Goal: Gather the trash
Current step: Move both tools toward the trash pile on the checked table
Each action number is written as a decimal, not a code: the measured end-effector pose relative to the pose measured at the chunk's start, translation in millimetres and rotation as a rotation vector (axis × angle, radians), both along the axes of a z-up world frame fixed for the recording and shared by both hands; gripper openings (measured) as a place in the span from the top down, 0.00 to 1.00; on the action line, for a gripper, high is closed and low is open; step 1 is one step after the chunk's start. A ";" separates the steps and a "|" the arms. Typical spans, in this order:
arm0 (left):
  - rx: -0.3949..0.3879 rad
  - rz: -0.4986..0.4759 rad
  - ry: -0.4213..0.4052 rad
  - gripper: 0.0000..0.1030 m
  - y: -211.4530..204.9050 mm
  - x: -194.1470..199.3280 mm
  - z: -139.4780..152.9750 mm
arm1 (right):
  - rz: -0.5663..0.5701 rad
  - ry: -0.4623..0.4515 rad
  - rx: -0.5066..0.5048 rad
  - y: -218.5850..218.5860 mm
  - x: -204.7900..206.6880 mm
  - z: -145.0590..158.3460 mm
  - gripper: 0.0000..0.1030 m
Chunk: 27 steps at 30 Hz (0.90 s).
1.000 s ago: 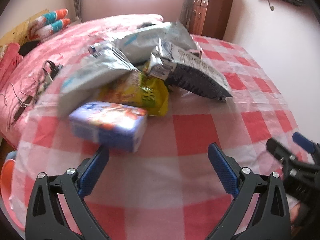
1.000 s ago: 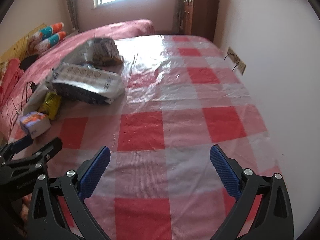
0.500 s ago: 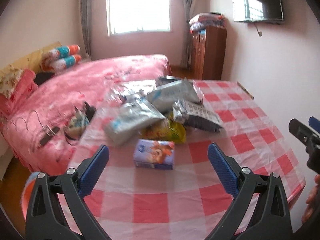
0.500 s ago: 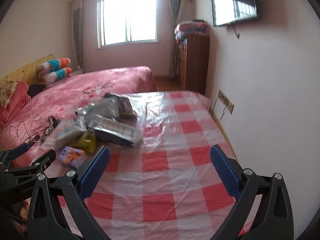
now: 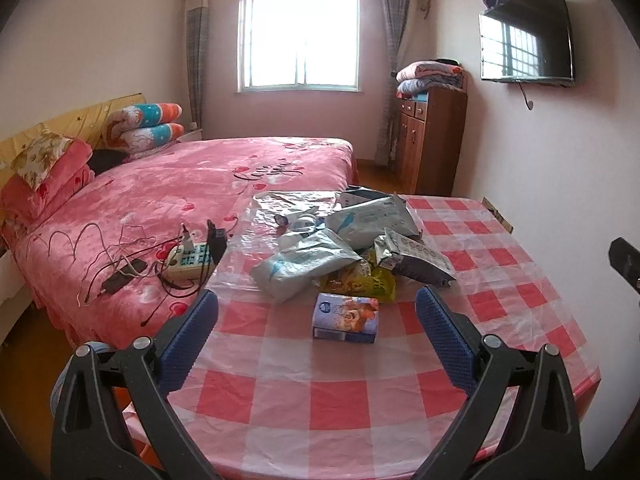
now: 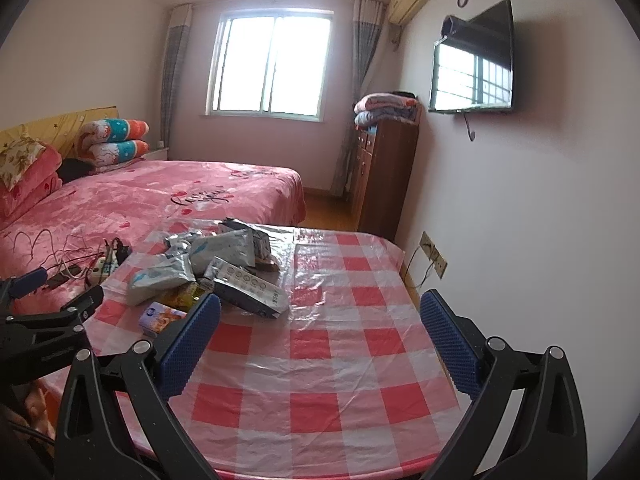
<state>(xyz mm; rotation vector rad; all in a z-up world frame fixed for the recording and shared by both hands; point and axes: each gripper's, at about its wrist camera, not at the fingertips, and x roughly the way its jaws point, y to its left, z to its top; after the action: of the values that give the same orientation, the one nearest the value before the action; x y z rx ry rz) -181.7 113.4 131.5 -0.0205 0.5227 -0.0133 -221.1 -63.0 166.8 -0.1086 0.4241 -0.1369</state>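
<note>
A pile of trash lies on a table with a red-and-white checked cloth [image 5: 344, 400]. It holds a small blue carton [image 5: 346, 317], a yellow packet [image 5: 370, 280], a pale blue-white pouch [image 5: 304, 264], a second pale pouch [image 5: 370, 216] and a dark silver bag [image 5: 416, 256]. My left gripper [image 5: 316, 344] is open and empty, well back from the carton. My right gripper [image 6: 320, 344] is open and empty over the bare near part of the cloth [image 6: 320, 380]. The pile [image 6: 212, 268] and carton [image 6: 160, 318] lie to its far left.
A pink bed [image 5: 180, 192] adjoins the table's left side, with a power strip and tangled cables [image 5: 176, 258] at its edge. A wooden cabinet [image 5: 432, 140] stands against the right wall under a TV [image 5: 524, 38]. A wall socket [image 6: 434, 256] sits by the table.
Both grippers have pulled back and up from the table. The trash pile now looks smaller and farther, and the whole room shows. Both stay open.
</note>
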 end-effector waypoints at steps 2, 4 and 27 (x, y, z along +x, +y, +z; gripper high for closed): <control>-0.013 0.008 -0.004 0.04 4.7 -1.9 2.0 | 0.000 -0.005 -0.003 2.8 -2.4 2.8 0.04; -0.024 0.014 -0.005 0.04 9.6 -3.1 3.5 | 0.006 -0.005 0.002 5.0 -3.7 3.4 0.04; -0.075 0.024 0.003 0.04 24.9 -6.8 2.0 | 0.059 0.042 -0.002 12.0 7.6 -10.1 0.04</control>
<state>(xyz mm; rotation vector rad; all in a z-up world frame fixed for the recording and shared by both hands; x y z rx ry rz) -188.5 138.3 133.4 -0.1002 0.5248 -0.0100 -213.5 -51.0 156.8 -0.1258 0.4621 -0.0774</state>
